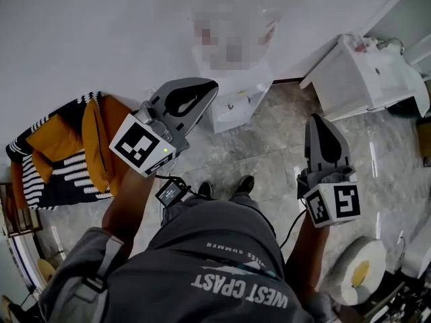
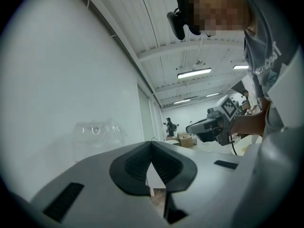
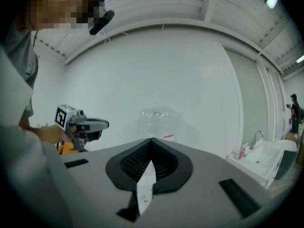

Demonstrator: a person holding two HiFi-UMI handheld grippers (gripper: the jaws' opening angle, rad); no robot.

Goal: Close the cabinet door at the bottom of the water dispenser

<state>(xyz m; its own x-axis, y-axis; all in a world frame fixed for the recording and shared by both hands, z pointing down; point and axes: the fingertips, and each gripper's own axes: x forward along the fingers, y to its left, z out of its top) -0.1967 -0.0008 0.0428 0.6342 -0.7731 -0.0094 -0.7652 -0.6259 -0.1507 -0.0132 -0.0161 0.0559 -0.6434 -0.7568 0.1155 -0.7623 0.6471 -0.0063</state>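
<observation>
Hovering level, the left tool point(image 1: 199, 96) has its grey jaws pressed together, empty. Between the tools, the white water dispenser point(image 1: 232, 106) stands against the wall, its cabinet door seemingly flush, so closing looks done. The right tool point(image 1: 319, 128) is likewise clamped together, empty.

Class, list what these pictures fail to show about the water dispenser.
Head view: it looks steeply down on the water dispenser; the cabinet door is unseen, so open or shut is unknown.
Left gripper view: the left tool covers everything below the bottle.
Right gripper view: the right tool does likewise.
</observation>
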